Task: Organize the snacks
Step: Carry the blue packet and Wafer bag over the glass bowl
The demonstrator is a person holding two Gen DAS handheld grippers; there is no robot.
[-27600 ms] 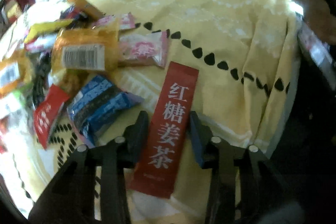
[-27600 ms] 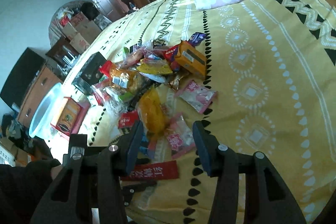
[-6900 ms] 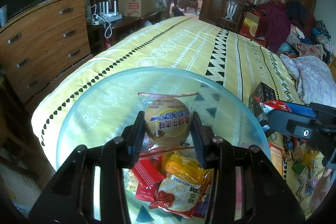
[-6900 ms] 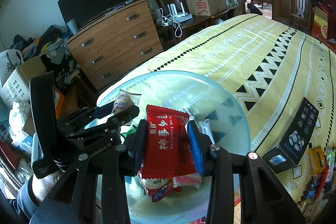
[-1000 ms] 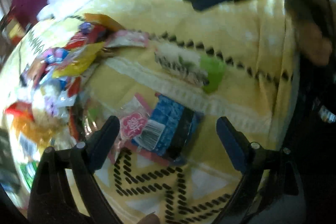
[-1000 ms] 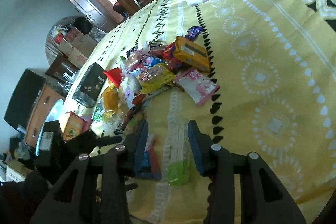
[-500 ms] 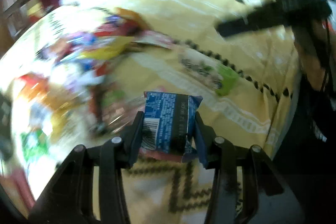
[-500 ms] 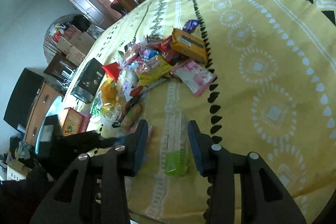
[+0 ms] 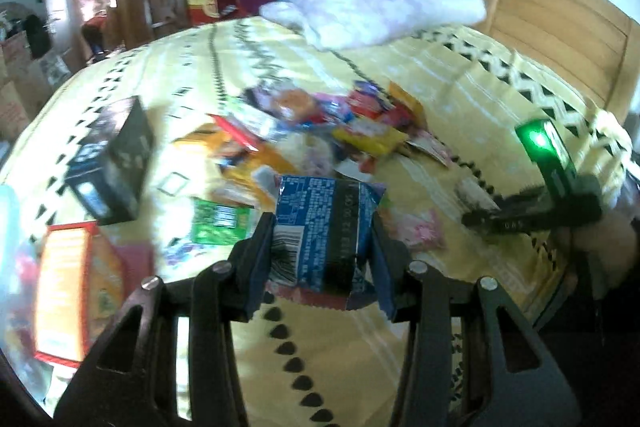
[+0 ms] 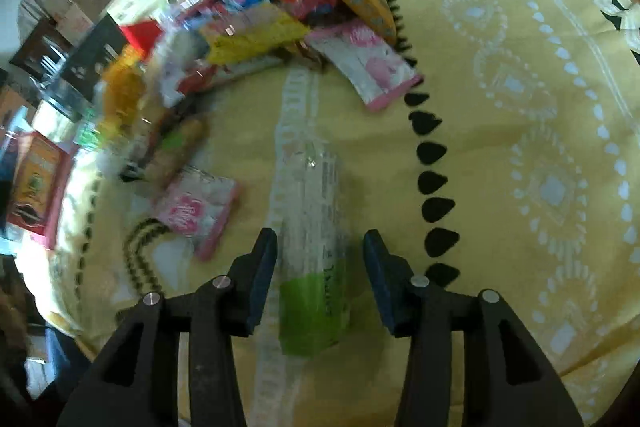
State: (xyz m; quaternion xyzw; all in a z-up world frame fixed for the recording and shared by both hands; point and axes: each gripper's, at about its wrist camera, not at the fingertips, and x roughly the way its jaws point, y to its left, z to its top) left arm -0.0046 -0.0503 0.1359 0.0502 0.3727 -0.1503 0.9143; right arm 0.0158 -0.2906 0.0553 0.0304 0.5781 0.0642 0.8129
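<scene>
My left gripper [image 9: 322, 247] is shut on a blue snack packet [image 9: 322, 231] with a barcode and holds it above the yellow bedspread [image 9: 304, 343]. Behind it lies a heap of mixed snack packets [image 9: 320, 131]. My right gripper [image 10: 318, 267] is open, its fingers on either side of a long clear packet with a green end [image 10: 314, 247] that lies flat on the bedspread [image 10: 520, 155]. The right gripper also shows at the right of the left wrist view [image 9: 532, 215], low over the bed.
A black box [image 9: 110, 163] and an orange-red box [image 9: 72, 291] lie left of the heap. A pink packet [image 10: 196, 207] lies left of the long packet, another pink one [image 10: 364, 63] beyond it. A white pillow [image 9: 372, 11] and wooden headboard [image 9: 560, 15] stand at the back.
My left gripper has closed on the blue packet, lifted it off the bed and swung toward the room. My right gripper has moved down over the long green-ended packet.
</scene>
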